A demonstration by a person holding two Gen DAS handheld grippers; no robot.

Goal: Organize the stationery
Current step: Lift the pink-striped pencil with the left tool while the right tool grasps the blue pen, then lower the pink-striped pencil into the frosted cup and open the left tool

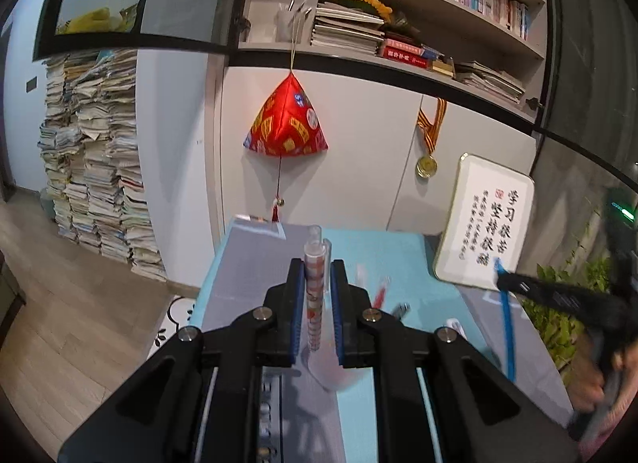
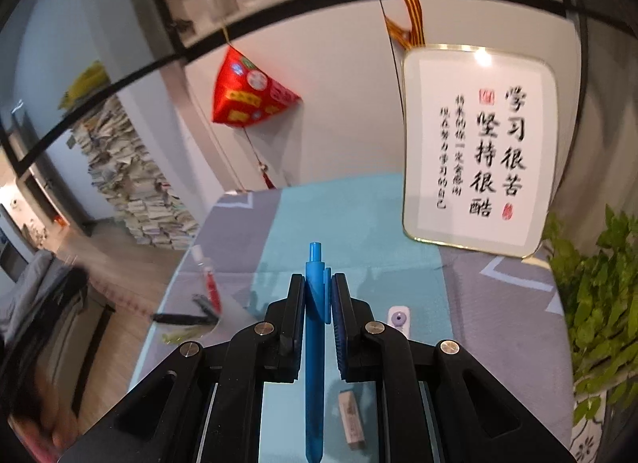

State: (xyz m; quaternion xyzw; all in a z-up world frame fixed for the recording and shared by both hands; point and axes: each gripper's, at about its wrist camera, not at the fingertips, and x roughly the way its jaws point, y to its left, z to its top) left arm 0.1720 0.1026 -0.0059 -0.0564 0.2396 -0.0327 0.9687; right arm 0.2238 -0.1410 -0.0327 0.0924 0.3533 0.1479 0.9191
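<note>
Your left claw (image 1: 316, 295): jaws nearly together, clamped on a clear plastic pen (image 1: 315, 287) with a red-and-white printed barrel, a slim cylinder running along the jaws and poking out past the tips. Blue ribbed pads (image 1: 335, 315) on the inner faces.

Your right claw (image 2: 319, 303): jaws drawn in tight on a smooth solid-blue pen (image 2: 313, 343), clicker end forward past the tips, barrel trailing back under the claw. In the left wrist view that same pen shows far right, hanging from the black claw.

Below the right claw, just right of the pen barrel: a small rectangular eraser (image 2: 351, 423), beige, in a paper sleeve. Ahead and right of the tips: a small white piece with a purple round centre (image 2: 398, 319); what it is, you cannot tell. Ahead and left: a red pen (image 2: 209, 283), blurred, and a black pen (image 2: 183, 318) lying crosswise.

Counter (image 2: 359, 216): covered in cloth, teal panel with grey patterned panels either side.

Beyond: a gold-rimmed white calligraphy plaque (image 2: 478, 152) leaning on white cabinet doors, leafy green plant (image 2: 598, 283) right, red satin pyramid ornament (image 1: 285, 124) with tassel, a gold medal (image 1: 426, 166) on a striped ribbon, bookshelves (image 1: 398, 24) above, tall paper stacks (image 1: 99, 164) on wood flooring far left.
</note>
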